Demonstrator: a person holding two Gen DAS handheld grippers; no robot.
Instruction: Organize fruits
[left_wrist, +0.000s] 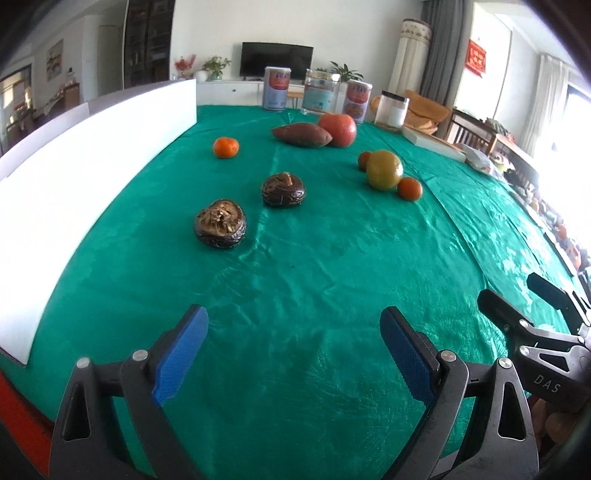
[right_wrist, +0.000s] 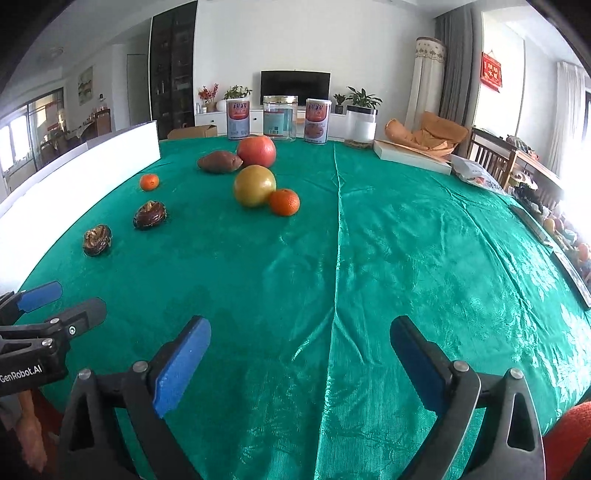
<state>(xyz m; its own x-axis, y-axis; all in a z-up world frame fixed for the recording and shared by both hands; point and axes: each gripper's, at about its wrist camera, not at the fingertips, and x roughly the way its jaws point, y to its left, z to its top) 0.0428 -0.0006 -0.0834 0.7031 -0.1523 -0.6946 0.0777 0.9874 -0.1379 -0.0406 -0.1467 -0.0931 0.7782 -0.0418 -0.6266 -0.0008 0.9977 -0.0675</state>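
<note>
Lying well beyond both spread grippers (left_wrist: 293, 345) (right_wrist: 301, 350): fruits (right_wrist: 255, 185).

Green patterned tablecloth (right_wrist: 406, 258), orange mandarin (right_wrist: 284, 201), yellow-green fruit (right_wrist: 254, 185), brown mushrooms (left_wrist: 220, 223), blue tool pads (left_wrist: 181, 354)

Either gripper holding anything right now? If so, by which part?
Nothing is held. The left gripper and right gripper are both open over bare green tablecloth, and the fruits lie farther up the table, untouched.
</note>
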